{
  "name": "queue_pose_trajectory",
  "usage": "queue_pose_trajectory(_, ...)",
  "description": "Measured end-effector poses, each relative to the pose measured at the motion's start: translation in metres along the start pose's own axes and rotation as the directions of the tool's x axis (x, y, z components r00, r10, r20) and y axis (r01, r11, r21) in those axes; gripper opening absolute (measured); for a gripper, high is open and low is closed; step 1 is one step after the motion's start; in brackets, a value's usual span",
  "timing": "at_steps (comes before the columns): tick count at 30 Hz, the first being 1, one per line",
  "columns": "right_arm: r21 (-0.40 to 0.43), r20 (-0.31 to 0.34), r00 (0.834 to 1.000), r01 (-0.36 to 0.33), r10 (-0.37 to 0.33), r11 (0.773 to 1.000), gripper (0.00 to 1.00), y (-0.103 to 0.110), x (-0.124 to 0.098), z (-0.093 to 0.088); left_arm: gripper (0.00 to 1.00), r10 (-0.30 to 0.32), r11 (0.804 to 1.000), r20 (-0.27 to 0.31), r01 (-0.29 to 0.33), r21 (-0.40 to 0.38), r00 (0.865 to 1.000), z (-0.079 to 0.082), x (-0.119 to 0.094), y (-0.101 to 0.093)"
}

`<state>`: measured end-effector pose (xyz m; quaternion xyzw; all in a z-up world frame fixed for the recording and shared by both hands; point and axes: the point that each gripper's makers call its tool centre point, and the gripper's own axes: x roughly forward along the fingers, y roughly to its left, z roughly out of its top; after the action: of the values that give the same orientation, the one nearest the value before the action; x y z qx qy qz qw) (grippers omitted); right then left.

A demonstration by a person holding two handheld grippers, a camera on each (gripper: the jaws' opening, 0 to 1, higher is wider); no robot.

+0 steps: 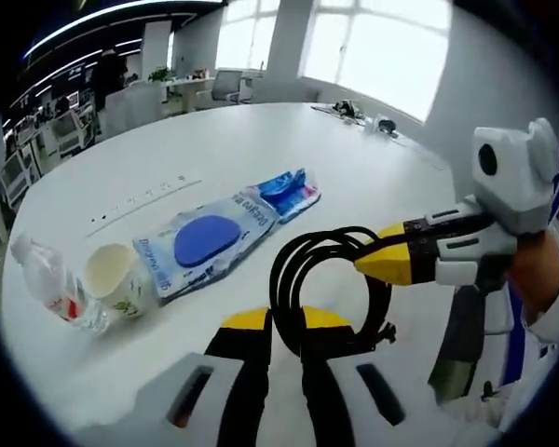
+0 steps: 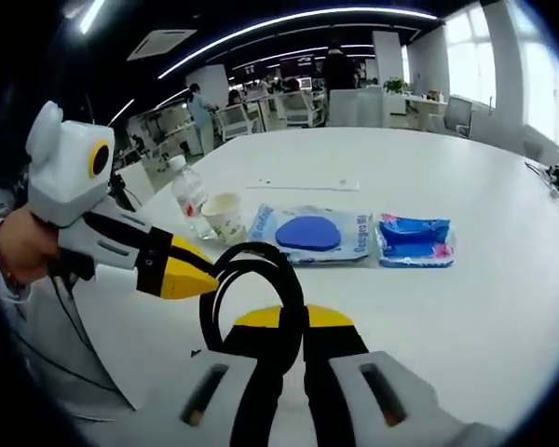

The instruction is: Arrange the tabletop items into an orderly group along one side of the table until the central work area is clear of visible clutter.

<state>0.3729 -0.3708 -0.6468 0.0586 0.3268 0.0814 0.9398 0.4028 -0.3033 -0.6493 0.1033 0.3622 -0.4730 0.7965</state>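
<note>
White office table: bottle, cup, big blue pouch and small packet already lined up in a row. Left gripper and right gripper both clenched on black cable coil, not yet placed.

Bright window light, glare behind; sharp centre, fisheye-bent edges.

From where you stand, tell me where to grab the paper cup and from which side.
Take the paper cup across its upper wall just under the rim, with an open claw coming level from the near table edge. It stands upright, and the plastic bottle and the blue-pad packet crowd its two sides, so the near face is probably the clearest way in.
</note>
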Motion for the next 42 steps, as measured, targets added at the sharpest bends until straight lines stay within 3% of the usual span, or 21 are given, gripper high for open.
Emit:
queue_pose_trajectory(23, 0.01, 0.007, 0.998, 0.066, -0.066, 0.998, 0.04, -0.078, -0.026, 0.006, 0.08, -0.066, 0.997, 0.007, 0.066, 0.032, 0.998, 0.043, 0.049, -0.05)
queue_pose_trajectory(42, -0.008, -0.013, 0.998, 0.069, -0.069, 0.998, 0.04, -0.118, -0.027, 0.01, 0.08, -0.069, 0.998, 0.009, 0.069, -0.006, 0.998, 0.061, 0.08, -0.065)
